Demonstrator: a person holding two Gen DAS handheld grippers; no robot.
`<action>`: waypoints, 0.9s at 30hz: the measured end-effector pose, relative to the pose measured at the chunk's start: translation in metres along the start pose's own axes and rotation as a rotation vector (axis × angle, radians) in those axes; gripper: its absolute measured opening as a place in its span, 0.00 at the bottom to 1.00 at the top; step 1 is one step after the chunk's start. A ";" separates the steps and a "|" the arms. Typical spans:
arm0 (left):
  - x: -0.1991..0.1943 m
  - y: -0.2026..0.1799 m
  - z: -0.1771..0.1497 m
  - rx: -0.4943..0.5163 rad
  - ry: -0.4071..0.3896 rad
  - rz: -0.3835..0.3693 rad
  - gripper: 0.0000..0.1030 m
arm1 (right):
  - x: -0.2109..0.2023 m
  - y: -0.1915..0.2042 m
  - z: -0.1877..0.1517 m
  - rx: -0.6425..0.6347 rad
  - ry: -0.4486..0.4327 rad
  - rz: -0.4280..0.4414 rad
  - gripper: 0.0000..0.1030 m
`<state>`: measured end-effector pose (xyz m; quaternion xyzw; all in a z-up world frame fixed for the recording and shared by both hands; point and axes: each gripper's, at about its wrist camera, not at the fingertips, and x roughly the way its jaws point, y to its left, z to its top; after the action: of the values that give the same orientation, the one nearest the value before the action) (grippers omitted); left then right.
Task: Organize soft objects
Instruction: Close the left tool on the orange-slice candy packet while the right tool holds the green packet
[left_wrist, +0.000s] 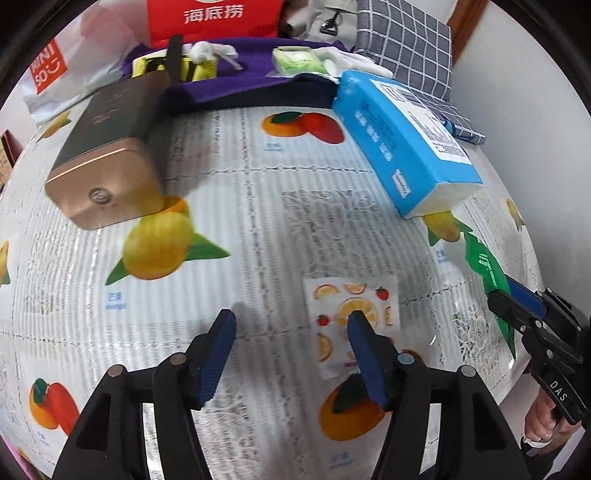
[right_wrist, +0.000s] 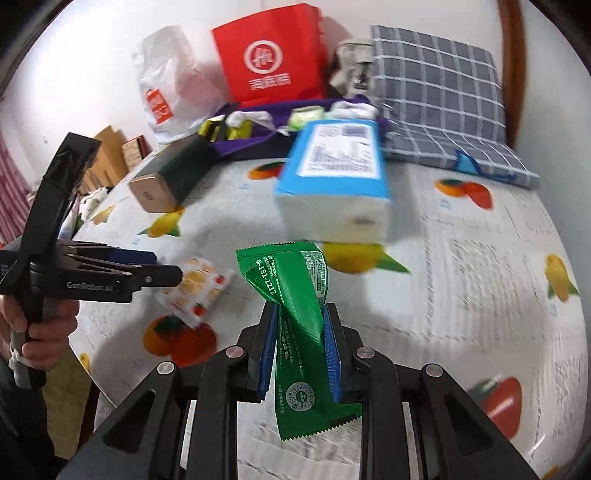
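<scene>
My right gripper is shut on a green foil packet and holds it above the table; the packet and gripper also show at the right edge of the left wrist view. My left gripper is open and empty, low over a small fruit-print tissue pack that lies flat on the tablecloth; its right finger overlaps the pack. In the right wrist view the left gripper sits just left of that pack. A blue tissue package lies further back.
A gold and dark tin box lies at the back left. A purple cloth holding small packs and tissues, a red bag, a white MINISO bag and a grey checked cushion line the back edge.
</scene>
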<state>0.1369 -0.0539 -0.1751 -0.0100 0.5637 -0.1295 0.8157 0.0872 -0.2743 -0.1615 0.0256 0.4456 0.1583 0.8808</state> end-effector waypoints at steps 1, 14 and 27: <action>0.001 -0.003 0.001 0.001 0.001 -0.002 0.61 | -0.001 -0.006 -0.002 0.017 -0.001 -0.002 0.24; 0.017 -0.059 -0.005 0.108 -0.020 0.138 0.68 | 0.000 -0.034 -0.009 0.095 0.001 -0.004 0.24; 0.013 -0.059 -0.016 0.139 -0.048 0.116 0.39 | 0.000 -0.036 -0.014 0.124 0.027 -0.026 0.24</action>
<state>0.1148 -0.1113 -0.1830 0.0763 0.5335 -0.1204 0.8337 0.0857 -0.3099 -0.1764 0.0724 0.4666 0.1191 0.8734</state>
